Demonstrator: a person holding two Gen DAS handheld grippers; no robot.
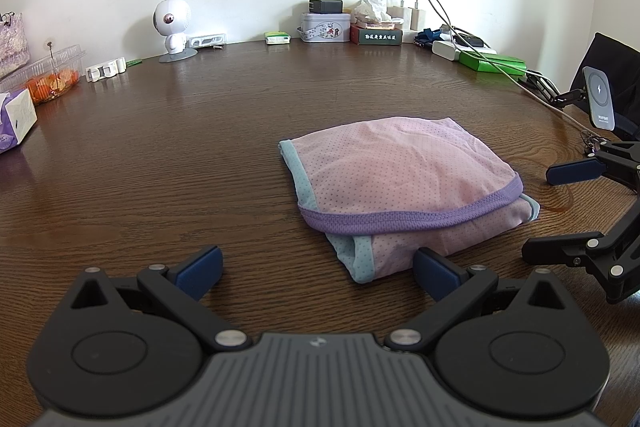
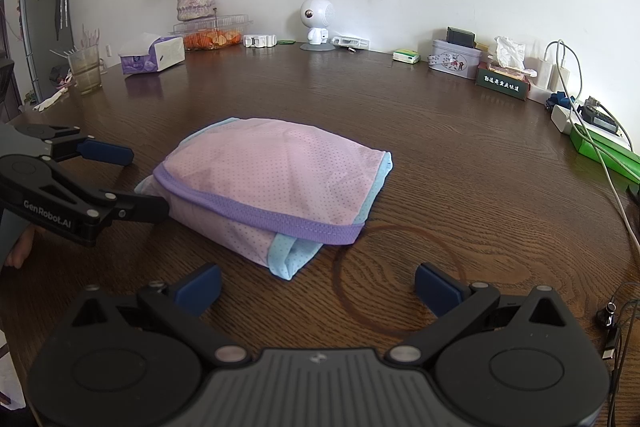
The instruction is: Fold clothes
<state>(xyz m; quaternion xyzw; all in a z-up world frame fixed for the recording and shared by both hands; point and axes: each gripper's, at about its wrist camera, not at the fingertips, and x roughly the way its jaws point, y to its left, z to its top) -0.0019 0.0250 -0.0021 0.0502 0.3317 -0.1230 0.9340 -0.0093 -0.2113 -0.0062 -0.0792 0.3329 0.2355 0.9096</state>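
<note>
A pink dotted garment (image 1: 404, 183) with purple and light-blue trim lies folded into a compact bundle on the dark wooden table (image 1: 160, 167). My left gripper (image 1: 318, 273) stands open just in front of the bundle, its right finger beside the near corner, nothing held. In the right wrist view the same garment (image 2: 276, 179) sits ahead, and my right gripper (image 2: 318, 285) is open and empty near its front corner. Each gripper shows in the other's view: the right gripper (image 1: 560, 211) at the bundle's right, the left gripper (image 2: 128, 183) at its left.
Along the far wall stand a white toy robot (image 2: 318, 21), a tin box (image 2: 454, 61), chargers with cables (image 2: 560, 67), green boxes (image 2: 604, 151), a tissue box (image 2: 154, 57), a fruit container (image 2: 212, 35) and a flower vase (image 2: 194, 1). A phone stand (image 1: 600, 99) is at right.
</note>
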